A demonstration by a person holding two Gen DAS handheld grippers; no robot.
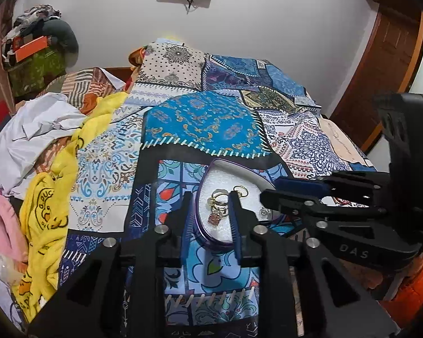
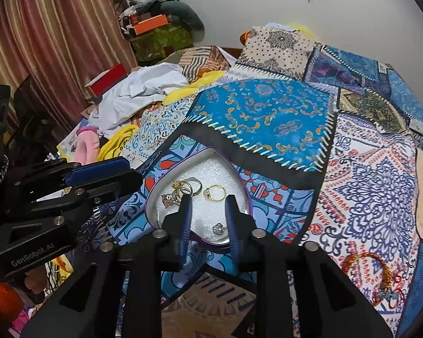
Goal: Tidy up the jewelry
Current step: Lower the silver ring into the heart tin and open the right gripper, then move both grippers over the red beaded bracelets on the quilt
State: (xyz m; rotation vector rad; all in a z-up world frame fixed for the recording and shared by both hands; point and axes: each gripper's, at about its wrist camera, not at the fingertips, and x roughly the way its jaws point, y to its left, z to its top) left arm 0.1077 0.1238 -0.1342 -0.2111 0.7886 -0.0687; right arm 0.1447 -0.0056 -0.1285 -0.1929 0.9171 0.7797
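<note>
The heart-shaped jewelry box [image 2: 152, 211], purple at the rim with white foam inside, lies on the patchwork bedspread [image 2: 268, 118], at about 6 o'clock from its big blue patch. It looks light and stiff, so a push on the rim would probably slide it over the cloth; better to hold it by the wall.

The red-and-gold bangles [image 2: 380, 276] lie well apart, at 4 o'clock from the box; these seem rigid and easy to take by the ring.

Inside the box, at 11 o'clock, there is a cluster of rings with a pink stone [image 2: 180, 191], tangled together, and one pull may lift several. A single gold ring [image 2: 215, 191] lies just beside it, thin and slippery. A small silver piece [image 2: 218, 228] is at 6 o'clock; I cannot tell if it is a ring or an earring.

The left gripper [image 1: 208, 214] and the right gripper [image 2: 207, 214] both stand a little apart over the box, with nothing pinched. The near tip of the box is hidden behind the fingers
</note>
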